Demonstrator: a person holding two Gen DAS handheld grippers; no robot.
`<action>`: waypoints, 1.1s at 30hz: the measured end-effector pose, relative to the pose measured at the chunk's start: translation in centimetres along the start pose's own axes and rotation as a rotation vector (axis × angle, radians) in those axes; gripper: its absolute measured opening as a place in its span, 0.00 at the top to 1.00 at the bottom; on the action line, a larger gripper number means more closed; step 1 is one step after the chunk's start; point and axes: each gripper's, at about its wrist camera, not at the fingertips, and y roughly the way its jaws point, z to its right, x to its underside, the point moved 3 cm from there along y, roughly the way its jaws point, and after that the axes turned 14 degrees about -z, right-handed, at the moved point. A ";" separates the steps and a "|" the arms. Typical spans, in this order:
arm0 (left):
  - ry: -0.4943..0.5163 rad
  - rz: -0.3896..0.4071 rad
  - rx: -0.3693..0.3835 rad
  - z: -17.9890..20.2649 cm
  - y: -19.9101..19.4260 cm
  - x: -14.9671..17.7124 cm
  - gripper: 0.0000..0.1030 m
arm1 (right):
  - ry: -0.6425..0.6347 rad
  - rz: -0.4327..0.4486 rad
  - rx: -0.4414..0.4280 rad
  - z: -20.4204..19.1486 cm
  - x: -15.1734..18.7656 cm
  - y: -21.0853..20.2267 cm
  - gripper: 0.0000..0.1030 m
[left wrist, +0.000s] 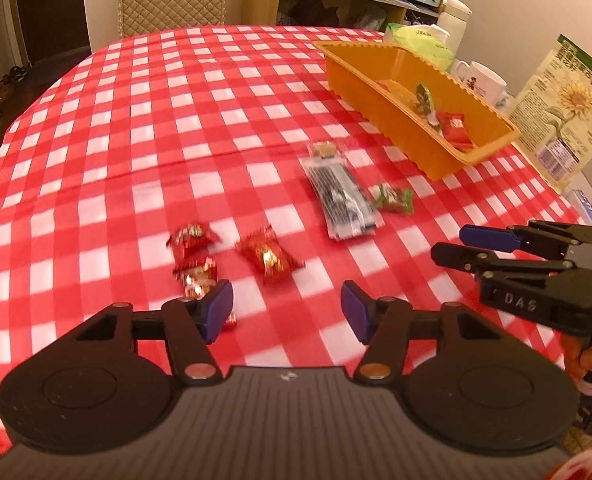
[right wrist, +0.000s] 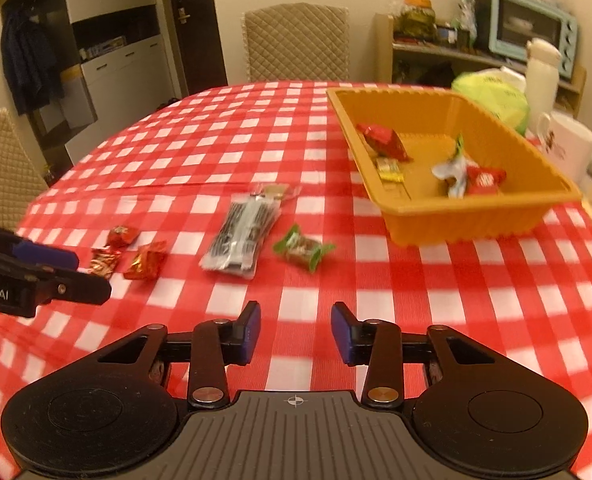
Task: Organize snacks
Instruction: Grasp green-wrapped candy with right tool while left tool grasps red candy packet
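An orange tray (right wrist: 471,220) stands on the red-checked table at the right and holds several wrapped snacks, among them a red packet (right wrist: 485,180). On the cloth lie a clear pack of dark biscuits (right wrist: 242,236), a green candy (right wrist: 303,250) and three red candies (right wrist: 146,260). My left gripper (left wrist: 288,310) is open and empty, just above the red candies (left wrist: 270,260). My right gripper (right wrist: 296,330) is open and empty, above the cloth short of the green candy. The tray (left wrist: 423,140) also shows in the left wrist view.
A white mug (right wrist: 567,148), a white flask (right wrist: 541,76), a green tissue pack (right wrist: 495,98) and a printed carton (left wrist: 563,112) stand past the tray at the table's right edge. A quilted chair (right wrist: 296,40) stands at the far side.
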 end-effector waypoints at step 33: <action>-0.017 -0.076 -0.009 -1.5 5.5 -4.6 0.82 | -0.093 0.065 0.046 -0.1 -4.5 5.8 0.63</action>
